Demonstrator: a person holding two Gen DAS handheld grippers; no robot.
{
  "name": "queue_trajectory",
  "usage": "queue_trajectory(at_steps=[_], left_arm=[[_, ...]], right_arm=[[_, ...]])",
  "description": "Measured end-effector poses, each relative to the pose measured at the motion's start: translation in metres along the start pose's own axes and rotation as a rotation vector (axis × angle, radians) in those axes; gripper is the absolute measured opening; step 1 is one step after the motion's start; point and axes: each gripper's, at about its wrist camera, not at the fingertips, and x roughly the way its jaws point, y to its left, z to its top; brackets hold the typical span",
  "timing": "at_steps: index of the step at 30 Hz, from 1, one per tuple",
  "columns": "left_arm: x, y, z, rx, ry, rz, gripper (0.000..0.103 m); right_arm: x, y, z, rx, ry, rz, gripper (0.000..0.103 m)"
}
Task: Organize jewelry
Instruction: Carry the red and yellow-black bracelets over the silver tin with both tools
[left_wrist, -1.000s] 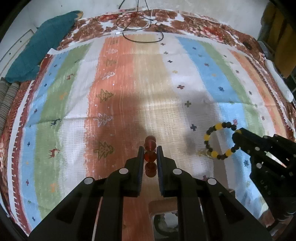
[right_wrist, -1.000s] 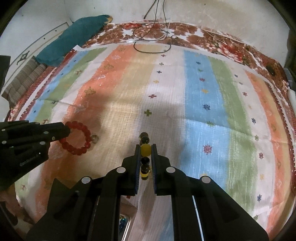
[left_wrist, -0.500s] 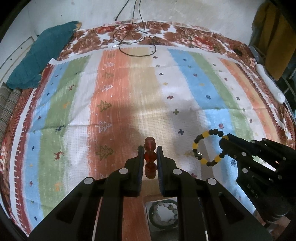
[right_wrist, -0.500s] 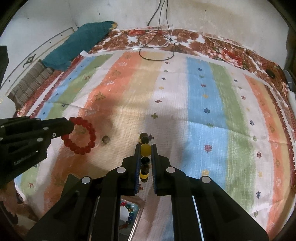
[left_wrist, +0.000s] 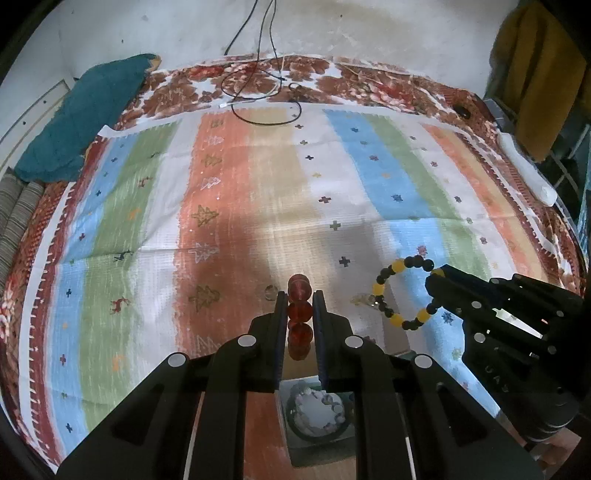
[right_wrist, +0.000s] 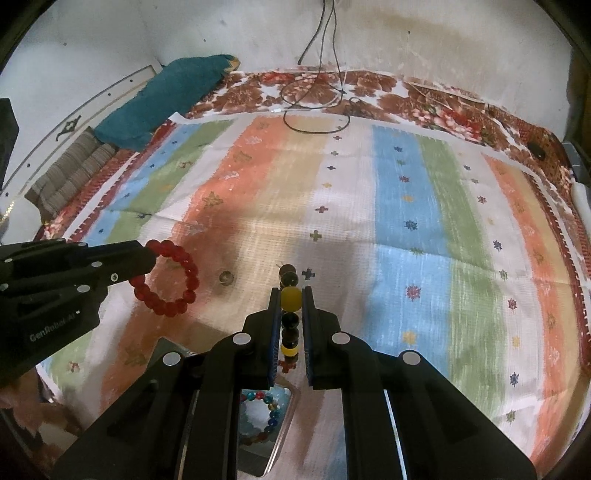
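Left gripper (left_wrist: 299, 306) pinches the red bead bracelet (left_wrist: 300, 318) between its fingers, above the striped cloth (left_wrist: 229, 206). To its right, the right gripper (left_wrist: 434, 282) holds the black and yellow bead bracelet (left_wrist: 400, 291); below lies a tray (left_wrist: 314, 448) with jewelry.

From the right wrist, the right gripper (right_wrist: 291, 306) is clamped on the black and yellow bead bracelet (right_wrist: 291, 299), and the red bead bracelet (right_wrist: 168, 277) hangs from the left gripper (right_wrist: 146, 260). A small ring (right_wrist: 226, 277) lies on the cloth between them.
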Motion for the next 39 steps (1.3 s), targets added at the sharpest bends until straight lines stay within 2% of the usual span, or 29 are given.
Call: queue_trajectory(at_steps=[10, 20, 39], left_arm=[[-0.01, -0.001, -0.01, -0.001, -0.011, -0.008, 0.013], [-0.037, -0.007, -0.021, 0.01, -0.056, -0.035, 0.013], [-0.046, -0.01, -0.044, 0.028, -0.053, -0.038, 0.013]], right_arm=[[-0.011, 0.004, -0.007, -0.005, -0.016, 0.0, 0.012], [-0.025, 0.006, -0.015, -0.006, -0.035, 0.01, 0.012], [-0.045, 0.017, -0.036, -0.035, -0.04, 0.031, 0.012]])
